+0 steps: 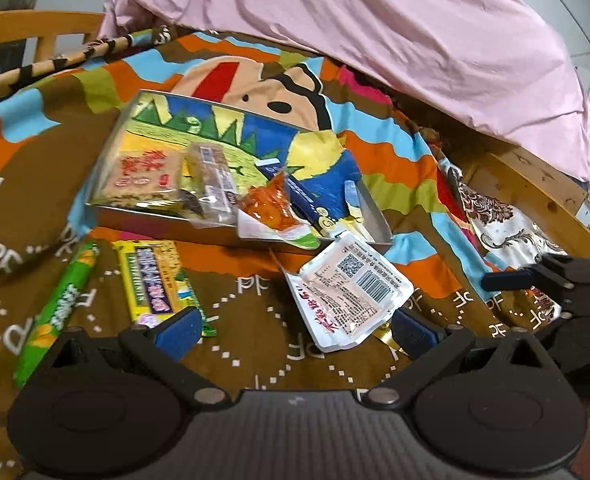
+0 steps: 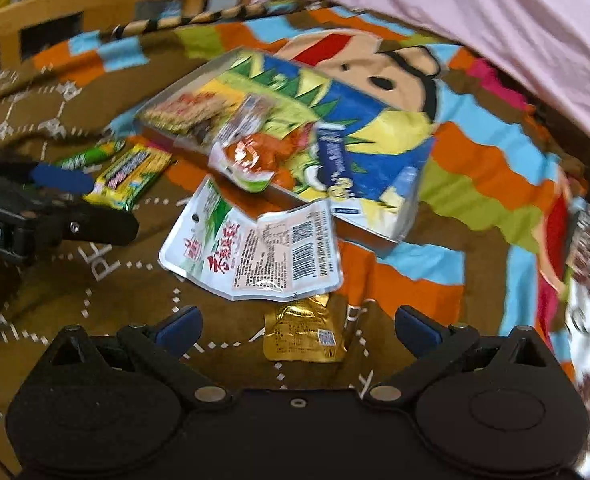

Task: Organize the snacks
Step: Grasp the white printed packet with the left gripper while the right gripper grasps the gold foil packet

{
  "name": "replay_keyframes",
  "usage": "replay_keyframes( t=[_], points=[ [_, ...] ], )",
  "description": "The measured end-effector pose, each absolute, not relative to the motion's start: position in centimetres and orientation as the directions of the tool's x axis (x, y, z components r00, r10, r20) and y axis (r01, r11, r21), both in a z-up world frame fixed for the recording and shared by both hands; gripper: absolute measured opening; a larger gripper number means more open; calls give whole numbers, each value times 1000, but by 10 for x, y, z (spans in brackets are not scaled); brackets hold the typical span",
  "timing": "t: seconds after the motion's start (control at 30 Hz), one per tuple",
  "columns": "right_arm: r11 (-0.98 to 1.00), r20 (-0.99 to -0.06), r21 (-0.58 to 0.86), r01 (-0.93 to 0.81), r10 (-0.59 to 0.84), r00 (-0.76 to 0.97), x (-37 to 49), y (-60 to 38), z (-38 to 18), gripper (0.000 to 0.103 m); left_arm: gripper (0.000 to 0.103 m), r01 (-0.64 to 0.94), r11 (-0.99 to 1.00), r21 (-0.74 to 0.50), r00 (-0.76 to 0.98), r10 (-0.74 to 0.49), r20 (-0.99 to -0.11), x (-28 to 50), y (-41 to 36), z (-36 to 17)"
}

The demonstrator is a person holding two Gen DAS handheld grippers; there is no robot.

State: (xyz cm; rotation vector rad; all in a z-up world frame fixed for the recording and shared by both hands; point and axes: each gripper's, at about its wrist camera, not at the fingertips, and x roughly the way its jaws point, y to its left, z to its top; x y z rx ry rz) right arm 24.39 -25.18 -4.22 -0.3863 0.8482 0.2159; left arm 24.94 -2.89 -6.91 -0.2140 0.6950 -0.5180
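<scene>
Both grippers hang above a bed spread with a brown cartoon-print sheet, and the shallow metal tin tray with a colourful printed bottom serves as the landmark. Left gripper has its blue-padded jaws spread wide with nothing between them; right gripper is likewise wide open and empty. Inside the tray lie a beige square biscuit pack, a clear-wrapped brown bar, a dark blue sachet, and an orange clear-wrapped snack that overhangs the tray's near rim. Just in front of that rim, a white flat pouch with a barcode lies on the sheet, one corner touching the tray wall. A gold foil packet sits nearer still, partly under the pouch, between the right gripper's fingers. Left of the tray's front lie a yellow wrapped bar and a green tube-shaped candy pack. Behind the tray, a pink quilt is heaped against the wooden bed rail.
</scene>
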Motion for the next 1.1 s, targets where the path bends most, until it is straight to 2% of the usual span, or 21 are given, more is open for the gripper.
replay_keyframes(
  t=[0.2, 0.3, 0.43, 0.6, 0.67, 0.73, 0.8, 0.83, 0.93, 0.97, 1.07, 1.1],
  points=[
    [867, -807, -233, -441, 81, 584, 264, -250, -63, 99, 103, 427, 824, -372, 622, -567, -540, 263, -40, -76],
    [861, -823, -229, -454, 78, 563, 275, -251, -72, 92, 102, 447, 798, -405, 599, -603, -527, 270, -45, -81],
    [884, -840, -192, -427, 78, 537, 288, -259, -80, 89, 98, 471, 780, -413, 583, -626, -517, 274, -54, -86],
    [892, -847, -175, -417, 79, 525, 292, -259, -86, 86, 87, 477, 770, -424, 570, -638, -517, 279, -62, -93],
    [888, -849, -180, -424, 78, 522, 292, -257, -88, 85, 75, 464, 770, -438, 563, -638, -525, 282, -63, -97],
    [885, -847, -187, -426, 75, 527, 292, -256, -88, 83, 71, 450, 777, -440, 558, -629, -542, 284, -64, -101],
    [888, -840, -195, -416, 68, 539, 292, -256, -88, 81, 60, 455, 783, -425, 554, -622, -553, 284, -67, -103],
    [890, -837, -197, -411, 65, 543, 292, -257, -87, 78, 51, 466, 779, -419, 545, -626, -558, 284, -69, -104],
    [897, -842, -183, -402, 68, 536, 293, -259, -89, 74, 36, 491, 786, -376, 525, -612, -592, 283, -78, -106],
    [899, -845, -173, -402, 74, 529, 294, -260, -90, 71, 28, 490, 789, -372, 516, -606, -606, 284, -79, -108],
    [905, -848, -159, -395, 80, 524, 294, -261, -90, 63, 20, 469, 802, -370, 510, -588, -628, 284, -80, -113],
    [908, -848, -156, -388, 78, 524, 295, -261, -90, 58, 19, 462, 805, -373, 512, -585, -629, 284, -79, -113]
  ],
)
